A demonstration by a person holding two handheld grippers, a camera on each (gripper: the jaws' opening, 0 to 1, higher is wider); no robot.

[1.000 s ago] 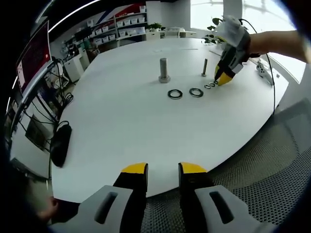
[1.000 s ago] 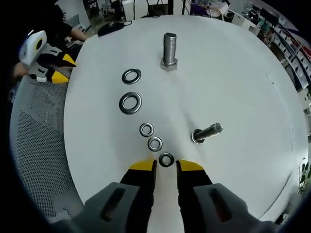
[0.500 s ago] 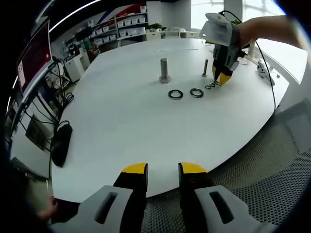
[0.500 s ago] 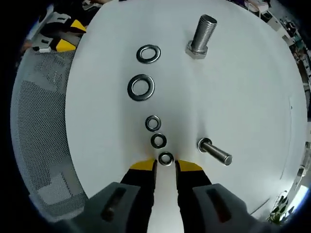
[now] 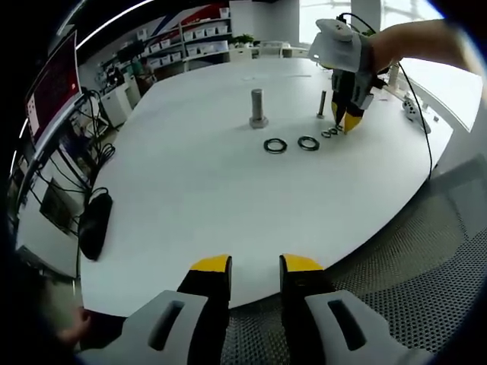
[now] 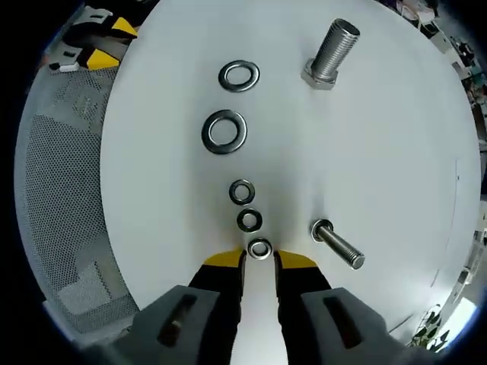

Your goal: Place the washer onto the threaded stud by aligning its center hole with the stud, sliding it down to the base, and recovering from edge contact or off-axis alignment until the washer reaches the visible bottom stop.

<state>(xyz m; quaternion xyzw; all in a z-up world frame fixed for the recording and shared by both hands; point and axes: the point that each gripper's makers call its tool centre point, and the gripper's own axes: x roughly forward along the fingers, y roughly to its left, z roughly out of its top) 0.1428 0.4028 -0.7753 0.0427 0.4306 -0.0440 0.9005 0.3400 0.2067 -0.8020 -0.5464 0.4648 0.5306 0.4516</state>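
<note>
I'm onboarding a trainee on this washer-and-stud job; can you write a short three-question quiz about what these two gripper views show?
1. How many washers lie on the white table?
2. True or false: a washer already sits on the large stud.
3. Which washer is the right gripper nearest? A) the large washer B) the nearest small washer C) the far washer

Key
1. Five: two larger, three small, in a rough line.
2. False; both the large stud and the small stud are bare.
3. B; it lies just at the jaw tips, not yet visibly gripped. The left gripper hangs open off the table edge.
</note>
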